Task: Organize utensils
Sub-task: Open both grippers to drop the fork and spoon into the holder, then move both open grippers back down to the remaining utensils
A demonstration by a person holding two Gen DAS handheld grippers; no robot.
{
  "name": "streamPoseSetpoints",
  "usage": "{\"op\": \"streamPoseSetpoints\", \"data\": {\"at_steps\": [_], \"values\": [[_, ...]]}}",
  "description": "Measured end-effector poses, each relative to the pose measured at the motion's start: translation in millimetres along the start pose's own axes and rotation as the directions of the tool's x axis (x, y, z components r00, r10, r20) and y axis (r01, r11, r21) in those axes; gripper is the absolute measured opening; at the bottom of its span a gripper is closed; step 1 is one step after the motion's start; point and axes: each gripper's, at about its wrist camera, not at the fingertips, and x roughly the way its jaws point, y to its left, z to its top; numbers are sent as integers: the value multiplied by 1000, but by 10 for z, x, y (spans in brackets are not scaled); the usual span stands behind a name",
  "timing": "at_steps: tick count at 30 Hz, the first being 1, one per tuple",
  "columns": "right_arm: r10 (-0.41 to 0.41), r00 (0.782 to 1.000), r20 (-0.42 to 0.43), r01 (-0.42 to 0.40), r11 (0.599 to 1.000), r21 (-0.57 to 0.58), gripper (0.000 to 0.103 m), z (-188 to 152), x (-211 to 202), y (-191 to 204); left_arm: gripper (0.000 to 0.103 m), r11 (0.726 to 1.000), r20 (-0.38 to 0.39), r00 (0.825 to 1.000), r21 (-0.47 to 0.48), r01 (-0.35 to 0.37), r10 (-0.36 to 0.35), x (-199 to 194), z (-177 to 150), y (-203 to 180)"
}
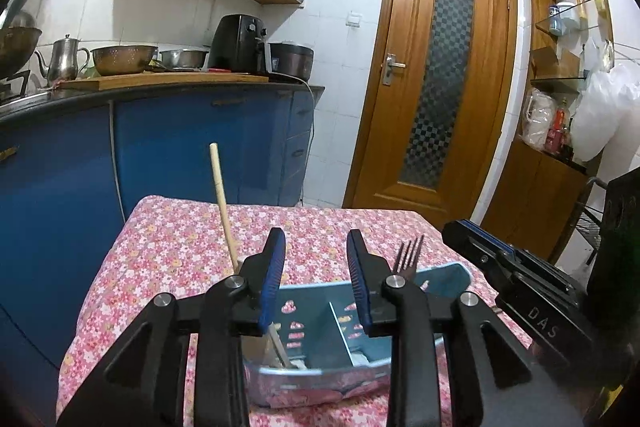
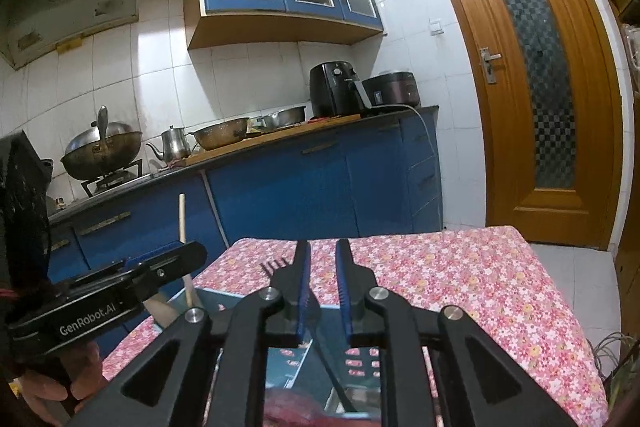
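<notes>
A teal divided utensil holder (image 1: 444,273) stands on the floral tablecloth (image 1: 180,239), right under both grippers. A wooden utensil (image 1: 223,205) leans in its left compartment, handle up; it also shows in the right wrist view (image 2: 183,223). A metal fork (image 1: 409,251) stands tines up in the right compartment; its tines show in the right wrist view (image 2: 276,265). My left gripper (image 1: 316,255) is open and empty above the holder. My right gripper (image 2: 321,259) hovers over the holder (image 2: 360,359) with a narrow gap between the blue pads and nothing visibly held.
A blue kitchen counter (image 2: 280,163) with a wok (image 2: 102,147), kettle, bowls, air fryer (image 2: 334,89) and rice cooker stands behind the table. A wooden door (image 1: 436,75) is at the back right. Shelves with bottles and bags (image 1: 560,115) stand on the right.
</notes>
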Motion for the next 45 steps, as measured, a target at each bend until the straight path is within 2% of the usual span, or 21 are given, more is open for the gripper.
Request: {"op": "streamPoseSetpoints", "data": {"at_steps": [2,7,14,22,32,45], "values": [[4,1000,-26,-4,1000,6,21,4,-43,23,32,1000,-9,1000,-12,-8,8,-62,1,1],[11,997,-80,-10,1000,9,21,-9,-190,97,32,999,-44,999,-42,-9,8,-209,-8,26],[-3,992,-127,2,1000,-6,21,-18,-446,191,32,999,-95,995,-34,-25,21,-451,-55,10],[-3,973,-233,3,1000,0,21,-145,-640,296,32,999,-169,985,-27,-18,14,-709,-162,-22],[-5,940,-341,21,999,42,21,-361,-775,328,32,999,-267,964,-36,3,-12,-899,-441,-73],[16,896,-443,34,994,106,28,-726,-780,243,32,996,-372,928,-87,-5,-28,-777,-827,-9]]}}
